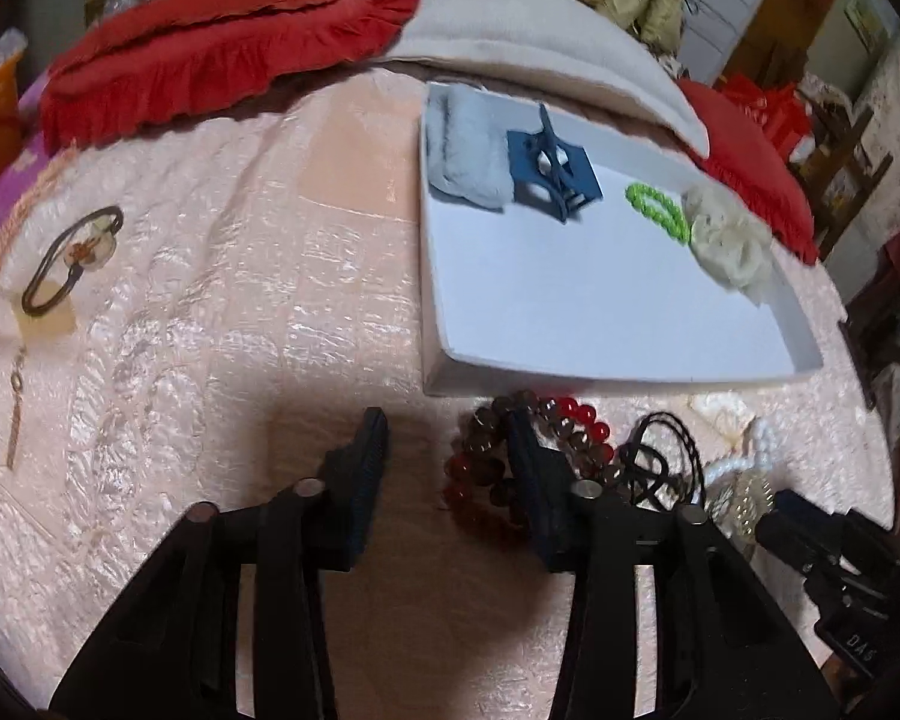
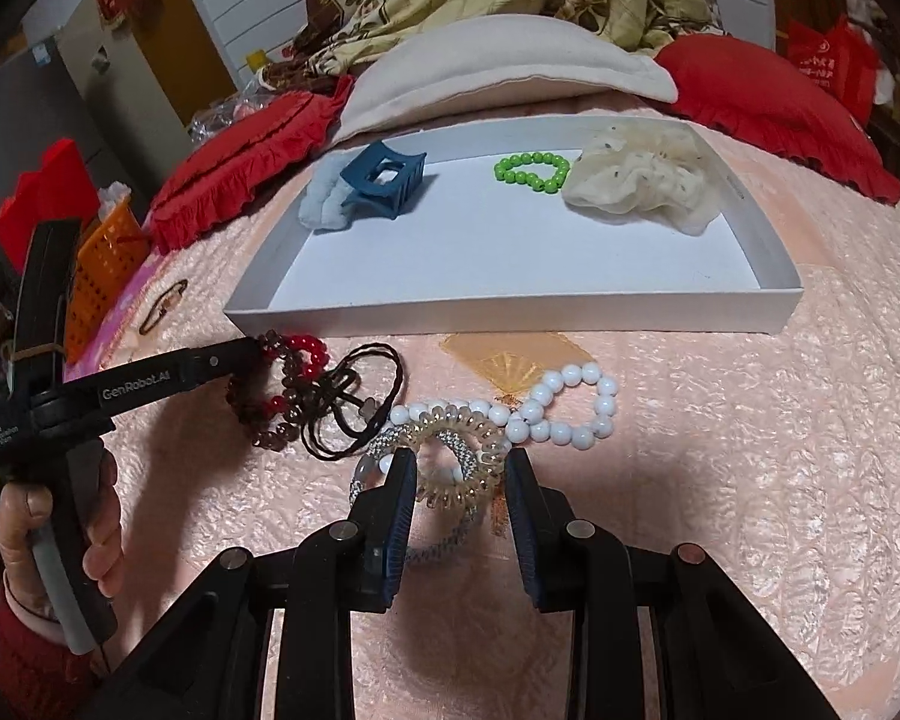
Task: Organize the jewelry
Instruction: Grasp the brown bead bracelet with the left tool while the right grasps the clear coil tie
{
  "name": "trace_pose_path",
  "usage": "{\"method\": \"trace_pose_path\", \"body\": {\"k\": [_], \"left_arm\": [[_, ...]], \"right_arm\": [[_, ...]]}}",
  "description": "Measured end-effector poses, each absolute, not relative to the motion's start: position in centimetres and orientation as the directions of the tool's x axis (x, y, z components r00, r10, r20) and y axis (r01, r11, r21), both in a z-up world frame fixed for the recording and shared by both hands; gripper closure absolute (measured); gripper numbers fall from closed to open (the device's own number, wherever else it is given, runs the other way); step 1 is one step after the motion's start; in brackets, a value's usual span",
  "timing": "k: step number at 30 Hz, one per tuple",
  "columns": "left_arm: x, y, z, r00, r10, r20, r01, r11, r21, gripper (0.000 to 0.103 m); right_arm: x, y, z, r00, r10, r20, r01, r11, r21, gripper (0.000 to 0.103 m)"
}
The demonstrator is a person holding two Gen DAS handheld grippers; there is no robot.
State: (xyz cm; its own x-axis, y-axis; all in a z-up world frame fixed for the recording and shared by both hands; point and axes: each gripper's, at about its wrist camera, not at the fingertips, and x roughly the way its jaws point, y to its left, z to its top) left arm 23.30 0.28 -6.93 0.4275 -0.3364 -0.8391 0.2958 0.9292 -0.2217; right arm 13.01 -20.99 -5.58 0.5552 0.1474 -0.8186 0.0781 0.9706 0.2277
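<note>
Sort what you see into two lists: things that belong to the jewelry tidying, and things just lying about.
Belongs to the job:
white tray
green bead bracelet
blue claw clip
cream scrunchie
red and brown bead bracelet
white bead bracelet
clear coil hair tie
black cord

Just lying about:
red pillows
cream cushion
orange basket

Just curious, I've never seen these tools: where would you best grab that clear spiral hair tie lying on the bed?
Probably across its near rim, coming from above. The spiral hair tie lies flat, overlapping the white bead bracelet, and the right gripper is open around that near part.
</note>
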Motion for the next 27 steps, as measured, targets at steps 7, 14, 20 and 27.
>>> {"method": "trace_pose_path", "body": {"k": [7, 14, 20, 27], "left_arm": [[21.4, 1.1, -4.2, 0.447, -0.439, -0.779, 0.348, 0.888, -0.301, 0.096], [20.2, 4.3, -1.9, 0.482, -0.496, -0.722, 0.341, 0.866, -0.367, 0.096], [20.4, 5.5, -1.6, 0.498, -0.489, -0.716, 0.305, 0.872, -0.384, 0.096], [19.5, 5.1, -0.1, 0.505, -0.537, -0.675, 0.361, 0.842, -0.400, 0.096]], "right_arm": [[12.9, -21.4, -5.7, 0.553, 0.129, -0.823, 0.082, 0.975, 0.208, 0.075], [13.3, -21.3, -6.3, 0.540, 0.138, -0.830, 0.078, 0.974, 0.213, 0.078], [13.0, -20.7, -5.8, 0.553, 0.156, -0.819, 0.055, 0.973, 0.223, 0.094], [12.2, -19.3, -4.1, 0.584, 0.167, -0.794, 0.002, 0.978, 0.207, 0.094]]}}
